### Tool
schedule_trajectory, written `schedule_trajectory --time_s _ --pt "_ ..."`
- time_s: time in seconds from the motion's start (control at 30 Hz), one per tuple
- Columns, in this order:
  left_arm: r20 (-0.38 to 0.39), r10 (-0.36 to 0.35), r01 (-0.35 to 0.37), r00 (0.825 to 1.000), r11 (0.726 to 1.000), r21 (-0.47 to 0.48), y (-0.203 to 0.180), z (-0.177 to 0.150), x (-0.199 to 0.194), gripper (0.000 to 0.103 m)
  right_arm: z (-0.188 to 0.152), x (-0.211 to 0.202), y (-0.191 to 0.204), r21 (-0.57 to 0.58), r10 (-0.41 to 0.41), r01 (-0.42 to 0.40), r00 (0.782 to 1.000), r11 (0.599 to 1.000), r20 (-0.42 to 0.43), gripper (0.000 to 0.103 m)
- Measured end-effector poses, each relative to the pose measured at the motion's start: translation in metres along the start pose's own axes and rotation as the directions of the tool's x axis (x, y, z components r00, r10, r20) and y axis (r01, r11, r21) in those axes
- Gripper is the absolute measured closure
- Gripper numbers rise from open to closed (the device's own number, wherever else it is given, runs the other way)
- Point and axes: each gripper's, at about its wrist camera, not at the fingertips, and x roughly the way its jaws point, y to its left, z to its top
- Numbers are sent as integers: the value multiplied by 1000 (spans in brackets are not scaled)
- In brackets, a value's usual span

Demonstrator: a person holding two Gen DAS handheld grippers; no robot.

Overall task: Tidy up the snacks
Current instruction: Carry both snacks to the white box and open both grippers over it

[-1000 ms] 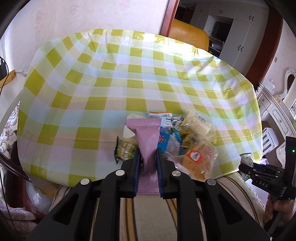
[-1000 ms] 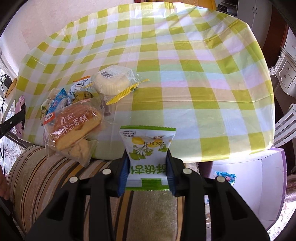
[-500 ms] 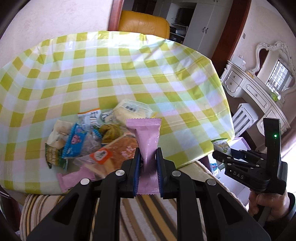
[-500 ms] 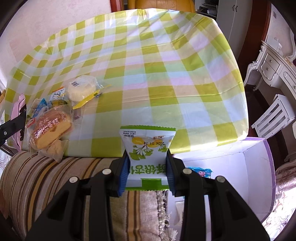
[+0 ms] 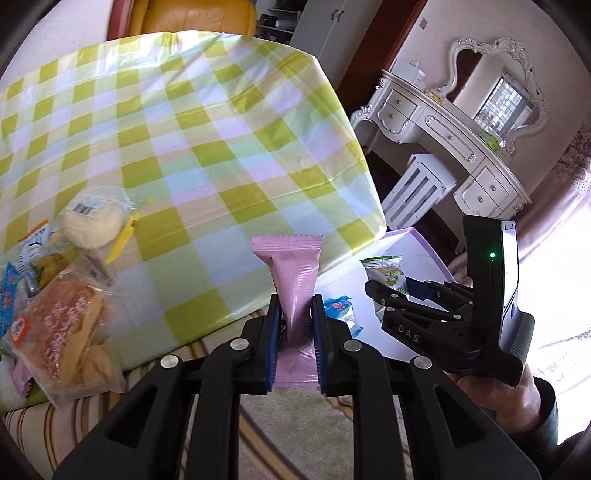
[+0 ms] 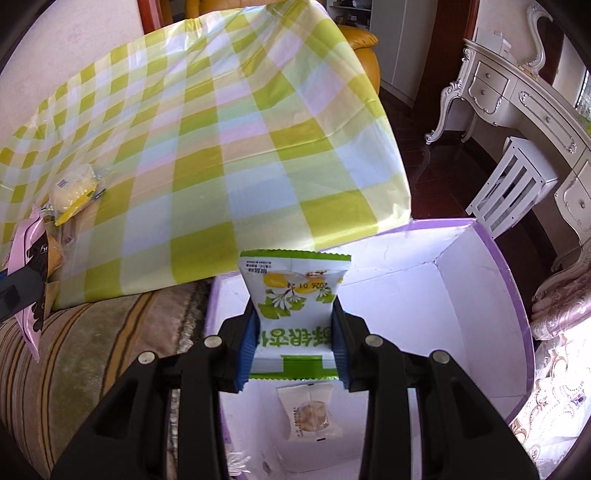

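My left gripper [image 5: 294, 314] is shut on a pink snack packet [image 5: 293, 280], held upright just off the table's near edge. My right gripper [image 6: 294, 332] is shut on a green and white snack packet [image 6: 293, 295] and holds it over the open white box with purple rim [image 6: 480, 295]. A pale wrapped snack [image 6: 309, 413] lies on the box floor. In the left wrist view the right gripper [image 5: 391, 291] hangs over the box [image 5: 417, 240], where a blue packet [image 5: 338, 308] lies. A pile of snacks [image 5: 62, 295] sits on the checked tablecloth [image 5: 184, 129] at left.
A striped sofa cushion [image 6: 92, 350] lies under the table edge beside the box. A white dresser with mirror [image 5: 461, 129] and a white slatted stool [image 5: 417, 188] stand to the right. An orange chair [image 5: 192, 14] stands behind the table.
Both grippers have swung right with their packets. The right gripper now hangs over the box interior; the snack pile has slid to the left of both views.
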Motion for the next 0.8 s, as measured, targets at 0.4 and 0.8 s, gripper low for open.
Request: schedule_trajectory --time_s 0.4,0.8 --pt "-97 -130 135 987 990 45 -42 5 42 78 -2 2 -48 117 -74 74 997 990 0 55" --pt "-41 -74 76 996 996 42 -34 3 29 37 2 -1 -40 112 -57 55 998 992 13 27"
